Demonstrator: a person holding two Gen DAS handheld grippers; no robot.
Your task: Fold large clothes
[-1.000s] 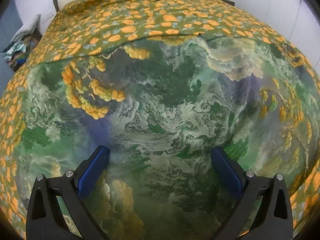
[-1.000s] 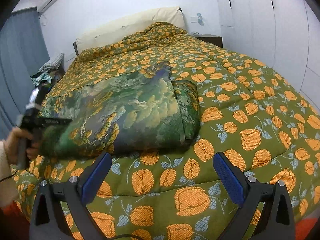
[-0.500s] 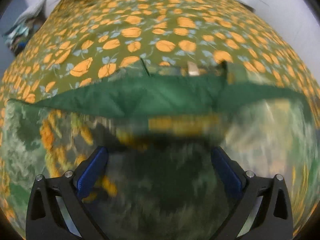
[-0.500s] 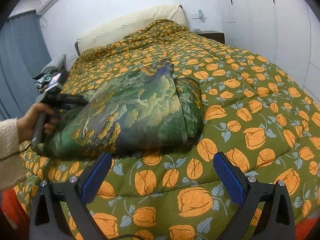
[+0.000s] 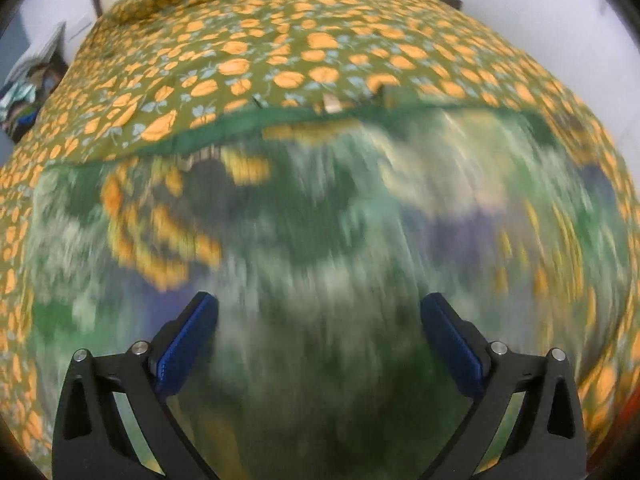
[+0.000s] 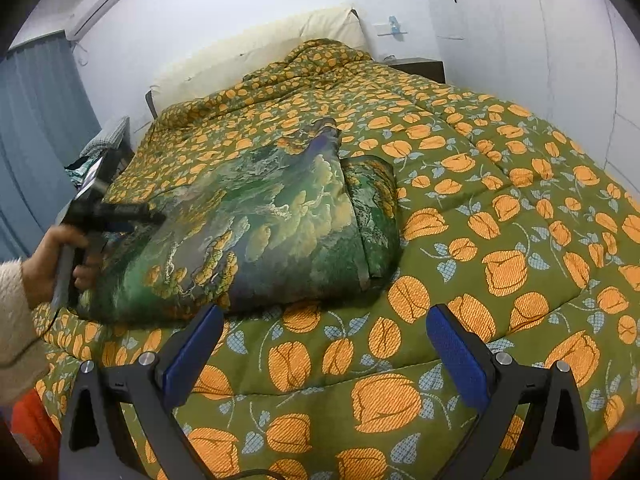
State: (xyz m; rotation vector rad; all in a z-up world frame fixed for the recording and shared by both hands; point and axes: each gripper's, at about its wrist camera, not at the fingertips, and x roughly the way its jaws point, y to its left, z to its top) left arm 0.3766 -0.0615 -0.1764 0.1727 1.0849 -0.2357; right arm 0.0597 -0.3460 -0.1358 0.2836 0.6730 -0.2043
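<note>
Now the large green garment [image 6: 256, 232], printed with pale clouds and yellow clusters, lies folded into a thick bundle on the bed, toward its left side. It rests on an olive bedspread [image 6: 500, 208] covered in orange flowers. A narrower folded panel of the same cloth sits along the bundle's right edge, and a dark bluish tip points up toward the cream pillow [image 6: 260, 56] at the headboard.

At the bundle's left end a person's hand [image 6: 56, 264], in a fuzzy cream sleeve, holds the left hand-held gripper [image 6: 116, 214] level over the cloth. From its own camera the left hand-held gripper [image 5: 320, 328] has its blue pads spread wide, with nothing between them, and the garment [image 5: 320, 220] fills the view beneath it. That view is badly smeared, so I cannot tell whether the fingers touch the fabric; they seem to hover just above it. A plain green edge of the garment runs across the far side, with the flowered bedspread [image 5: 280, 48] beyond.

The right hand-held gripper [image 6: 324, 344] hangs over bare bedspread near the foot of the bed, just beside the bundle's near edge, its jaws also wide apart and empty.

A blue curtain [image 6: 36, 120] hangs at the left wall.
</note>
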